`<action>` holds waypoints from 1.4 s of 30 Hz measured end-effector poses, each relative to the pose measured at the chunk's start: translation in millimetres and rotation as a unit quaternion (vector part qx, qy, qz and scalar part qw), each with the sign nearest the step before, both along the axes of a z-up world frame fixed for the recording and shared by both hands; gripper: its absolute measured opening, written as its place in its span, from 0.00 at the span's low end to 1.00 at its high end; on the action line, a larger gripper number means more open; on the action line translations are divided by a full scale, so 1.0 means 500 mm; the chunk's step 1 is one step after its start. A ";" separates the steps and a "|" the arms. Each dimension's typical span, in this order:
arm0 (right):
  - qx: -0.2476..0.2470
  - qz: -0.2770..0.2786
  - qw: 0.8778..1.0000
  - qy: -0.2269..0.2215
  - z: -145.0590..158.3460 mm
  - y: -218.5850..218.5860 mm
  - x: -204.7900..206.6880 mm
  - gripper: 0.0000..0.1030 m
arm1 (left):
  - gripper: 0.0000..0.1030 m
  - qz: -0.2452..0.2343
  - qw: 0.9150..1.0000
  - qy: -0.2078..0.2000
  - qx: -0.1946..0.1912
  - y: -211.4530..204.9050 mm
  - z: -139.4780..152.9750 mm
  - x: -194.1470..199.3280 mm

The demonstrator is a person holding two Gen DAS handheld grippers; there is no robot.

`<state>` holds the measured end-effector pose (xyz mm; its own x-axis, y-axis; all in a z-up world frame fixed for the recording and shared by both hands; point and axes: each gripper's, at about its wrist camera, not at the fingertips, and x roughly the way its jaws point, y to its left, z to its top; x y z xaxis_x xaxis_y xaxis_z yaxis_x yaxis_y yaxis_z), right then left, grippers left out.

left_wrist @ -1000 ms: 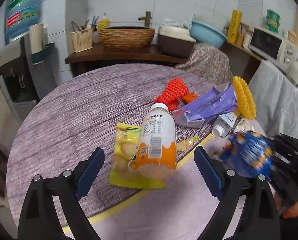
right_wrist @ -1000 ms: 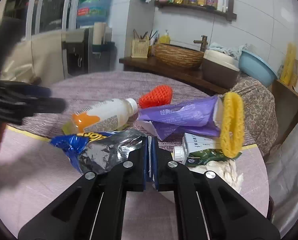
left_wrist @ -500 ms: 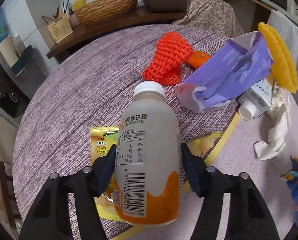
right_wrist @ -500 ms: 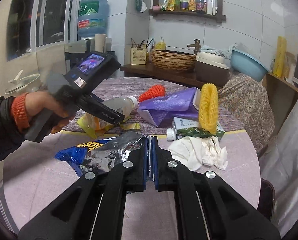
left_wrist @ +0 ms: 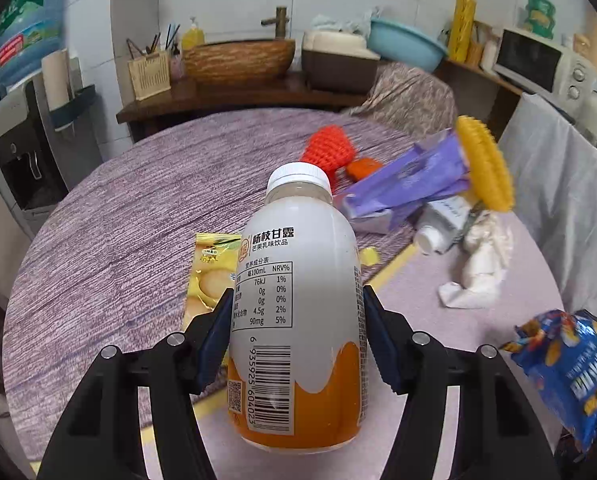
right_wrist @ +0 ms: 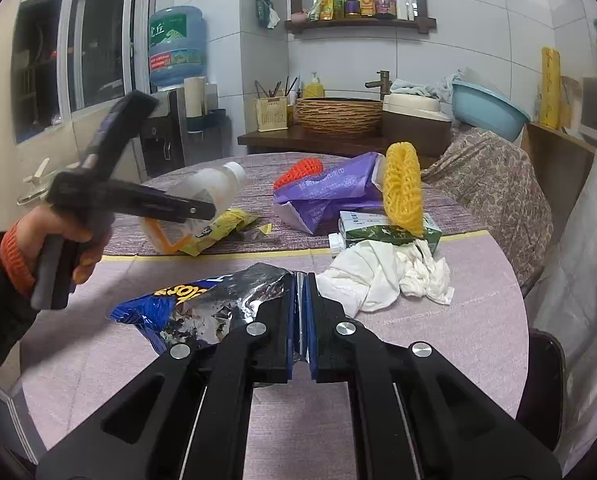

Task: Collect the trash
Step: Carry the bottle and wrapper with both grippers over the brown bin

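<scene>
Left wrist view: my left gripper clamps the white-and-orange plastic drink bottle between both fingers, raised above the round purple-clothed table.

Right wrist view: my right gripper pinches the crumpled blue foil snack bag, which hangs left of the fingers.

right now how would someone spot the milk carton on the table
On the round purple-clothed table, look behind the crumpled white tissue. The small green-and-white carton lies on its side under a yellow foam net sleeve, the only boxy item there.
</scene>
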<state>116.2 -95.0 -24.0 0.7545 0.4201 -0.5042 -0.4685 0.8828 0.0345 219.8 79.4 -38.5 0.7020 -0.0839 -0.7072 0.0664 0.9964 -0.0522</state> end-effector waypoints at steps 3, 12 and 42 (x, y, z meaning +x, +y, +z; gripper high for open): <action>0.007 -0.005 1.000 0.002 -0.006 -0.019 -0.012 0.06 | 0.59 -0.009 1.000 -0.019 -0.015 -0.025 0.012 -0.045; 0.037 -0.074 0.997 0.006 -0.023 -0.147 -0.039 0.06 | 0.59 -0.124 0.989 -0.022 -0.073 -0.208 0.017 -0.092; 0.086 -0.383 0.908 0.147 -0.318 -0.698 0.040 0.06 | 0.59 -0.267 0.950 0.161 -0.015 -0.965 -0.196 0.164</action>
<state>136.2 -443.7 -183.1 0.7013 -0.0795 -0.7084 0.3327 0.9154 0.2266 301.8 -403.0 -136.3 0.3005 -0.3907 -0.8701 0.5386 0.8224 -0.1833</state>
